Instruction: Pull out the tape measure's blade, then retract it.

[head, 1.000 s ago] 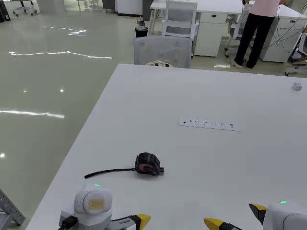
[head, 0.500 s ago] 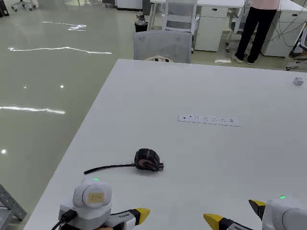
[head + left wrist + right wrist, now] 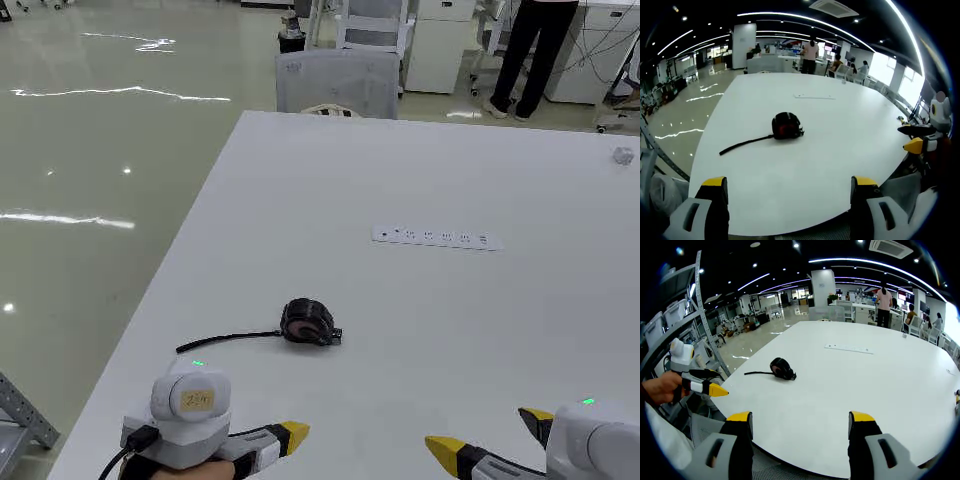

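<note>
I held my left claw [image 3: 790,181] low at the near edge of the white table [image 3: 420,340], its two yellow-tipped jaws spread wide apart with nothing between them. My right claw [image 3: 801,416] was the same, jaws well apart and gripping nothing, and it sat off to the right of the other along that near edge. The tape measure [image 3: 308,322] lay on the table ahead of both claws and apart from them, nearer the left claw and toward the table's left side. Its case was dark and rounded, with a reddish face in the left gripper view, and a thin black strap [image 3: 228,340] trailed from it to the left across the table top. Beyond it, near the middle of the table, lay a white power strip [image 3: 436,238], well apart from the tape measure. A small pale object [image 3: 622,155] sat at the far right — too small for me to tell what it was. Past the far edge stood a grey chair [image 3: 338,85] on the glossy floor [image 3: 90,200], and further back stood a person [image 3: 535,40] — while in the right gripper view my hand [image 3: 660,387] wrapped the left claw's handle
</note>
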